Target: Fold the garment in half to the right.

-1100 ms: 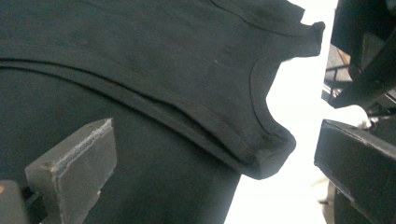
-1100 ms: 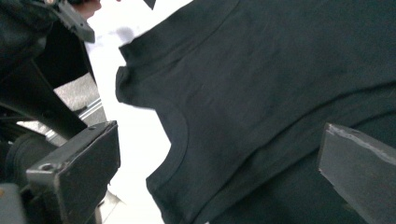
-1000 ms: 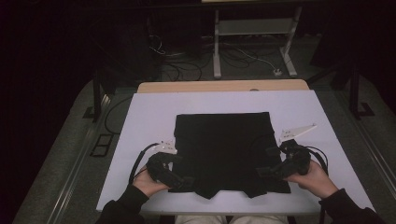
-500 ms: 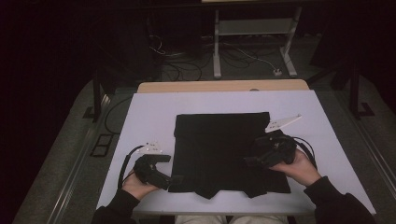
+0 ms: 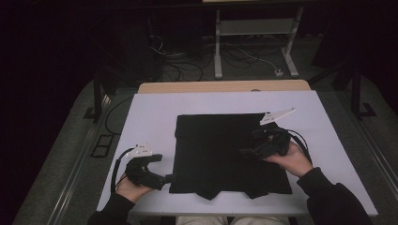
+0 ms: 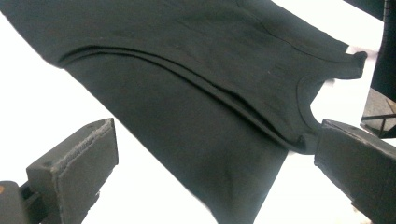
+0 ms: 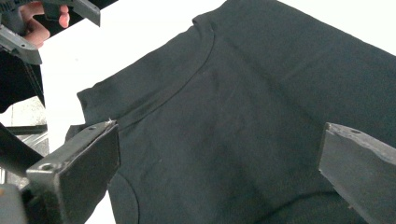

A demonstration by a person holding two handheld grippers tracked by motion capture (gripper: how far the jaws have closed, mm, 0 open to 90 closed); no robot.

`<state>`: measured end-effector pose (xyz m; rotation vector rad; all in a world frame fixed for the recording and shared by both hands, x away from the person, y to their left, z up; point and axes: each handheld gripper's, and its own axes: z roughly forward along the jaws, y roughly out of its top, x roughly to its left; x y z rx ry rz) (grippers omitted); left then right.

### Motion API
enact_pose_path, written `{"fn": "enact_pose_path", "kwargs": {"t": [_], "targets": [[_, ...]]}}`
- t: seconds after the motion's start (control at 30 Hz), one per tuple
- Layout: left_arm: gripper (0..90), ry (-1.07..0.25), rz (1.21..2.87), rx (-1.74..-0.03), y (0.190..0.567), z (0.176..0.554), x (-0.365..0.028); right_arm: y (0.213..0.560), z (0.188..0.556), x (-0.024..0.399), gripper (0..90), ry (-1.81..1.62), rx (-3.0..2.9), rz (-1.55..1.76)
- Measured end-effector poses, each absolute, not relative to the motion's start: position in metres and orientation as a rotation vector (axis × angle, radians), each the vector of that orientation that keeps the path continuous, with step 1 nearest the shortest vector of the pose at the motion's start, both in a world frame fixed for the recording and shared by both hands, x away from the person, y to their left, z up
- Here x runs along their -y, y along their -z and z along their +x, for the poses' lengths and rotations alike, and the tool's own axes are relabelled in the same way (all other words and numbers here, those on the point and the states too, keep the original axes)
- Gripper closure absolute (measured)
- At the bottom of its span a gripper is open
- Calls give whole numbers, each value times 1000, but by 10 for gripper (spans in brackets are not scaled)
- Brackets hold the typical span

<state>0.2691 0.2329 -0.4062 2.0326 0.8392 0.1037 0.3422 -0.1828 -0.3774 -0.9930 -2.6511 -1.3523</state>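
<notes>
One black cotton shirt (image 5: 230,154) lies folded into a rectangle mid-worktop (image 5: 155,117); side folds appear done, final folding left. Left tool (image 6: 210,163) spread empty beside it; right tool (image 7: 219,168) spread empty above it.

Left gripper (image 5: 165,177) and right gripper (image 5: 248,151) are black, chunky handheld units, each topped by a pale grey three-cornered plate and trailing a black cable that loops back past the hand. In both gripper views the jaws are dark grey rectangular blocks with flat, slightly rough pads, worn pale edges and a small round screw hole on the upper face. Person wears dark long sleeves, left sleeve (image 5: 112,211) and right sleeve (image 5: 328,201), cuffs ending at the wrists, and light trousers showing at the table's near edge.
</notes>
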Motion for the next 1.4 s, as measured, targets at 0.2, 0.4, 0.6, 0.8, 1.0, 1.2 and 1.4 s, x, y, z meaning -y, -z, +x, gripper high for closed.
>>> {"fn": "enact_pose_path", "kwargs": {"t": [0.2, 0.4, 0.6, 0.8, 1.0, 1.2, 1.4], "targets": [[0, -118, 2025, -857, 409, 266, -239, 374, 355, 168, 0, 1341, 2687, -969], [0, -141, 2029, -858, 411, 262, -243, 373, 367, 153, 0, 1342, 2709, -958], [0, -133, 2061, -854, 416, 258, -243, 371, 381, 139, 0, 1322, 2740, -949], [0, -120, 2088, -843, 420, 256, -241, 368, 397, 128, 0, 1337, 2747, -957], [0, -104, 2136, -821, 426, 257, -235, 366, 413, 118, 0, 1331, 2762, -970], [0, -85, 2164, -812, 429, 257, -232, 364, 426, 108, 0, 1334, 2761, -980], [0, -58, 2199, -792, 434, 259, -227, 361, 438, 96, 0, 1328, 2773, -989]]}}
